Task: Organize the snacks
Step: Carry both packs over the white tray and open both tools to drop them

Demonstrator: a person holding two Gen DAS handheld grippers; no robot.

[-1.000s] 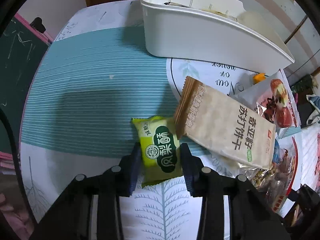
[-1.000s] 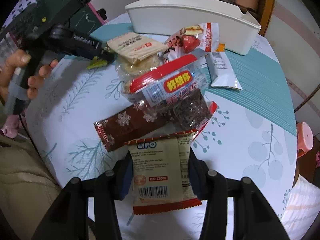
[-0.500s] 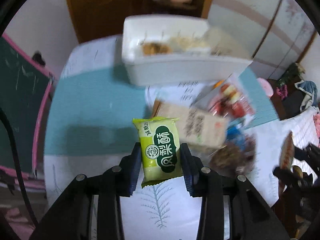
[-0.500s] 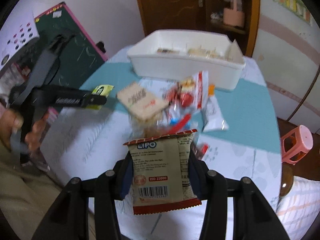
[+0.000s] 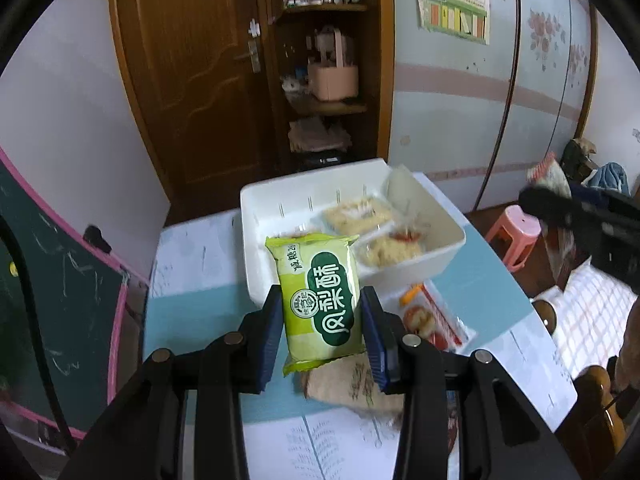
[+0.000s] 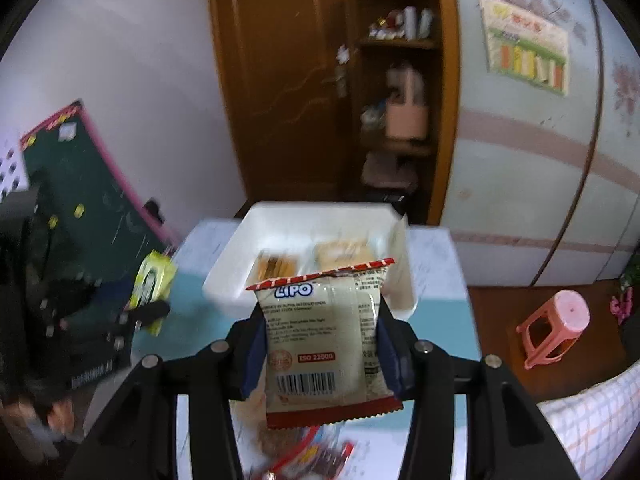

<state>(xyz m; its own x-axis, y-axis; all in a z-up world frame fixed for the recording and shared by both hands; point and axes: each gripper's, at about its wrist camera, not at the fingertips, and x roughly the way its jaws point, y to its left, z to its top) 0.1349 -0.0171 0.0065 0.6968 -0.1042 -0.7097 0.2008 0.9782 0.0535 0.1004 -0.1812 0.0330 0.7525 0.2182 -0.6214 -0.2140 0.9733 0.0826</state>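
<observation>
Now both packets are in transit: the left tool (image 5: pixel 322 328) clamps the green pastry packet (image 5: pixel 318 296) and the right tool (image 6: pixel 320 344) the LIPO packet (image 6: pixel 324 344), each needing a carry over the white bin (image 5: pixel 448 254) before release.

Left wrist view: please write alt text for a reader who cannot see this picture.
The left gripper holds a green snack packet in the air above a table. Behind it stands a white bin with some snacks inside.
</observation>
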